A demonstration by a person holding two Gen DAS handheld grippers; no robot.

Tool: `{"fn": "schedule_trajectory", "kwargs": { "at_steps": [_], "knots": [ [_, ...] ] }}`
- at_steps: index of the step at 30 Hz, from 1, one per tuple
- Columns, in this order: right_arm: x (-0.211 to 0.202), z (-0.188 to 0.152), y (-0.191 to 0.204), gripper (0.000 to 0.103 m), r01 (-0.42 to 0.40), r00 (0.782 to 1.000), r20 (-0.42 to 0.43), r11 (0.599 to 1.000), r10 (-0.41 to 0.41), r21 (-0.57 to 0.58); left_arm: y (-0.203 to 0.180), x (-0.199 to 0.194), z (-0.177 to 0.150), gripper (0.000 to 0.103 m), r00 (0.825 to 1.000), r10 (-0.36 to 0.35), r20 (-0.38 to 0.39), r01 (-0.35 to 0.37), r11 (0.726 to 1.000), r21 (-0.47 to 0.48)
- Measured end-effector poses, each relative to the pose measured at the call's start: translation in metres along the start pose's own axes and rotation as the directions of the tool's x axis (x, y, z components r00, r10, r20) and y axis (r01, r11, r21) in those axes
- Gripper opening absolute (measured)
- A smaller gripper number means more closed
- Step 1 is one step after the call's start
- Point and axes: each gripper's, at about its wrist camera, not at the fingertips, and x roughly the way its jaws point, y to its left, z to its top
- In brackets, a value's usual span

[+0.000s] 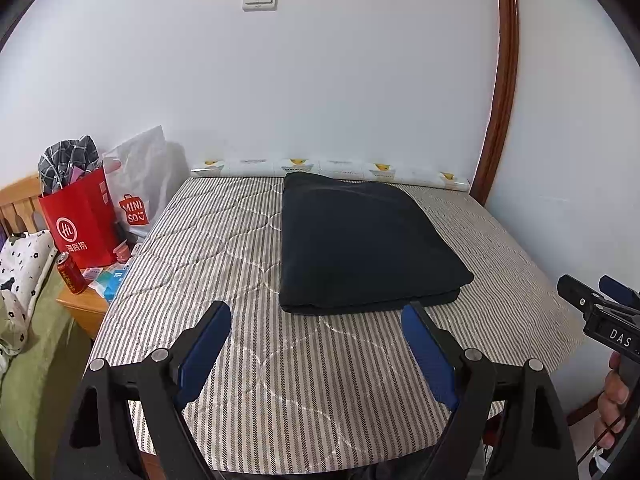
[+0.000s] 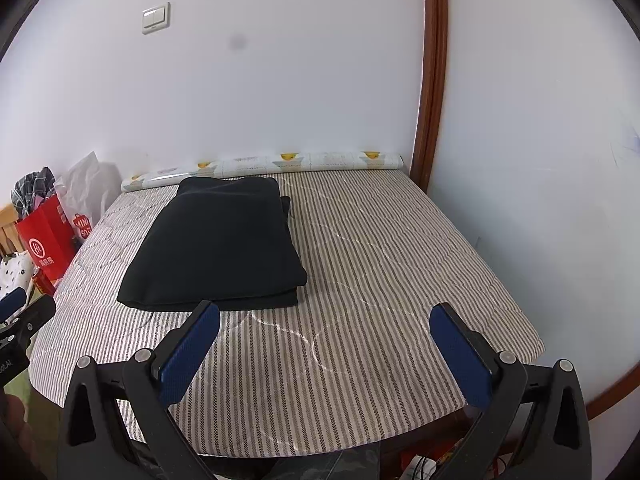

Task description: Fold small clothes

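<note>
Your left gripper (image 1: 316, 312) and right gripper (image 2: 324, 312) both hover spread apart, holding nothing; the dark garment (image 1: 360, 240) lies folded on the striped mattress (image 1: 240, 360), toward the wall; probably soft, limp and light; pinch its near layered edge

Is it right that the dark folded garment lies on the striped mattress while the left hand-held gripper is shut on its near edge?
Not quite. In the left wrist view the left hand-held gripper is open, holding nothing. The dark folded garment does lie on the striped mattress.
</note>
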Motion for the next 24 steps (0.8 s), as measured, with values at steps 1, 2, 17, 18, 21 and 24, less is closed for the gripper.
{"fn": "schedule_trajectory", "kwargs": {
  "at_steps": [1,2,17,18,21,24],
  "knots": [
    [0.0000,0.0002,-0.0004,0.103,0.002,1.000,0.000,1.000,-0.002,-0.001,0.0011,-0.0002,0.0000,0.086,1.000,-0.001,0.000,0.001,1.000,0.000],
    [-0.0003,-0.0001,0.0001,0.103,0.005,1.000,0.001,1.000,-0.005,-0.001,0.0014,-0.0002,-0.0002,0.086,1.000,-0.001,0.000,0.001,1.000,-0.001],
    [-0.0020,0.0004,0.0028,0.103,0.010,1.000,-0.004,1.000,-0.010,-0.003,-0.0010,0.0004,-0.0014,0.086,1.000,-0.004,-0.005,0.004,1.000,0.000],
    [-0.0024,0.0004,0.0030,0.103,0.009,1.000,-0.002,1.000,-0.009,-0.004,-0.0018,0.0005,-0.0012,0.086,1.000,-0.003,-0.005,0.003,1.000,-0.001],
    [-0.0027,0.0004,0.0027,0.103,0.009,1.000,-0.002,1.000,-0.010,-0.006,-0.0018,0.0003,-0.0012,0.086,1.000,-0.004,-0.006,0.004,1.000,-0.002],
    [-0.0028,0.0001,0.0031,0.103,0.008,1.000,-0.002,1.000,-0.008,-0.008,-0.0014,0.0004,-0.0010,0.086,1.000,-0.004,-0.007,0.004,1.000,-0.004]
  ]
}}
